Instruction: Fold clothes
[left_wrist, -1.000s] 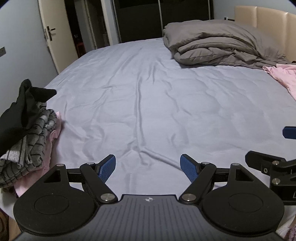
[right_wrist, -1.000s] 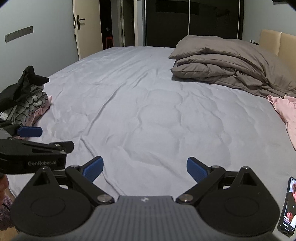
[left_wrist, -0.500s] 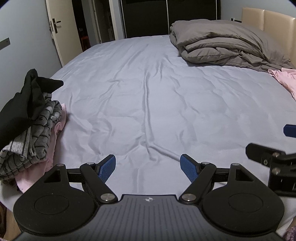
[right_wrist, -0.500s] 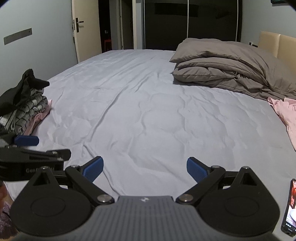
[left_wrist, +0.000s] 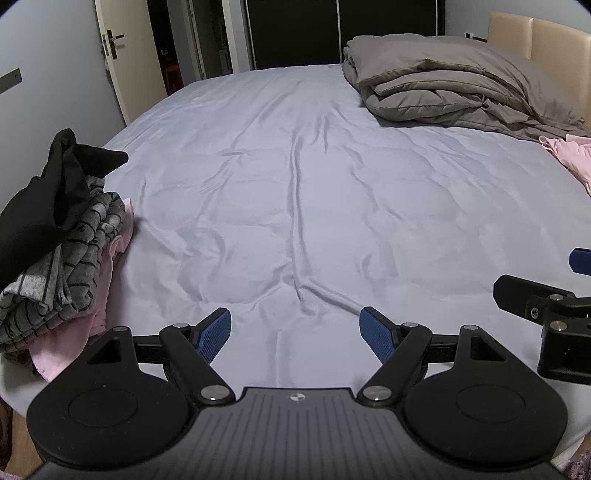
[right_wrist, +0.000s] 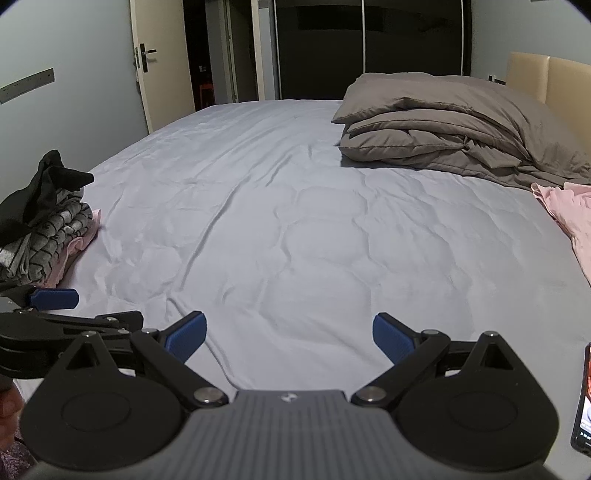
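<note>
Both hand-held grippers, left (left_wrist: 295, 334) and right (right_wrist: 289, 338), hang released and empty above the bed (left_wrist: 314, 192). Over the last second they drifted slightly, approaching nothing; clothes (left_wrist: 55, 258) wait piled at the left edge, a pink garment (right_wrist: 569, 214) far right. No legible writing now.

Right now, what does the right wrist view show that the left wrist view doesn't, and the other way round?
Only the right wrist view shows a phone with a lit screen at its right edge, and the open right gripper head-on. Only the left wrist view shows the open left gripper head-on; the right gripper is just a sliver at its right edge. Both share the pale blue bed sheet, the pile of clothes at the left with a black garment on top, the folded grey duvet, and a pink garment at the right.
</note>
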